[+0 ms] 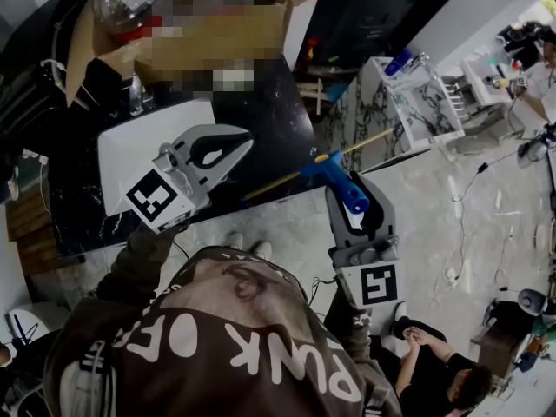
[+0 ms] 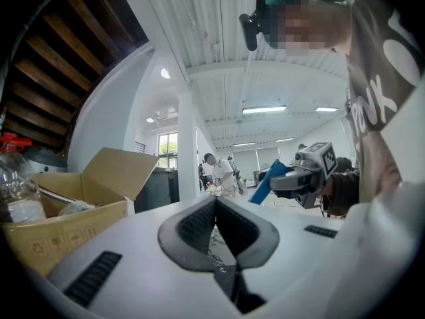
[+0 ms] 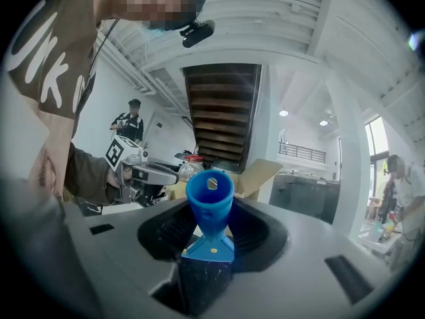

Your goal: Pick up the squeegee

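Observation:
The squeegee has a blue handle (image 1: 347,191) and a long yellowish blade bar (image 1: 278,183) that runs crosswise above the dark counter's edge. My right gripper (image 1: 356,202) is shut on the handle and holds the squeegee clear of the surface. In the right gripper view the handle's round blue end (image 3: 210,195) stands up between the black pads (image 3: 166,231). My left gripper (image 1: 245,142) hovers over the white sheet, jaws shut with nothing in them; its tips (image 2: 214,202) meet in the left gripper view. That view also shows the squeegee (image 2: 269,180) in the right gripper (image 2: 299,178).
A dark marble counter (image 1: 269,111) carries a white sheet (image 1: 130,146), an open cardboard box (image 1: 208,33) and a plastic bottle with a red cap (image 1: 130,3). A person sits on the floor at lower right (image 1: 443,367). Cables lie on the pale floor (image 1: 460,233).

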`<state>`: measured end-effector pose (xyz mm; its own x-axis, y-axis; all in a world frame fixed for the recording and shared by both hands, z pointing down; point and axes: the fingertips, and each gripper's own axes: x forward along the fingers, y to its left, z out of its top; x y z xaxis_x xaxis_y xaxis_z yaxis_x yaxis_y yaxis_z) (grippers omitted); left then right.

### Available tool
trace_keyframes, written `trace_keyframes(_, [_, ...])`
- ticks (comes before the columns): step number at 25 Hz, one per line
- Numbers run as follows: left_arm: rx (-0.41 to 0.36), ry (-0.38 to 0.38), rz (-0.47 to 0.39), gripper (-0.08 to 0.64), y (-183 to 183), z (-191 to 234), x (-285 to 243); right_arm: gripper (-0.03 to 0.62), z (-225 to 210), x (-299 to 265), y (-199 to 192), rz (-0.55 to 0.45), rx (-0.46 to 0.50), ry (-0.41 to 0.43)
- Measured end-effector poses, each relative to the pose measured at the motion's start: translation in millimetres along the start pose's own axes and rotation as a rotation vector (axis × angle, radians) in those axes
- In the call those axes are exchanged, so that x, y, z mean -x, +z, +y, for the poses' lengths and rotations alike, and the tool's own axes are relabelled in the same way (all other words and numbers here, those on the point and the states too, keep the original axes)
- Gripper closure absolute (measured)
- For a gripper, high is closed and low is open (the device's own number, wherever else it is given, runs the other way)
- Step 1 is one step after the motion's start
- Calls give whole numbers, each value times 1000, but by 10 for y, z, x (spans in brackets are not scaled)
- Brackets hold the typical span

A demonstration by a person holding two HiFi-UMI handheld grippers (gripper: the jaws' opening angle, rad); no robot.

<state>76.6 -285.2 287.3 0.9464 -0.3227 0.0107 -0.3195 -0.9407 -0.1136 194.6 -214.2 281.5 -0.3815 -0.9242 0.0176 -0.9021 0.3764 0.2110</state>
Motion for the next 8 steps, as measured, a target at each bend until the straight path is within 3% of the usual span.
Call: trace_keyframes(8, [0, 0, 5, 557, -10, 27, -34, 434, -49, -50, -36, -5, -8, 6])
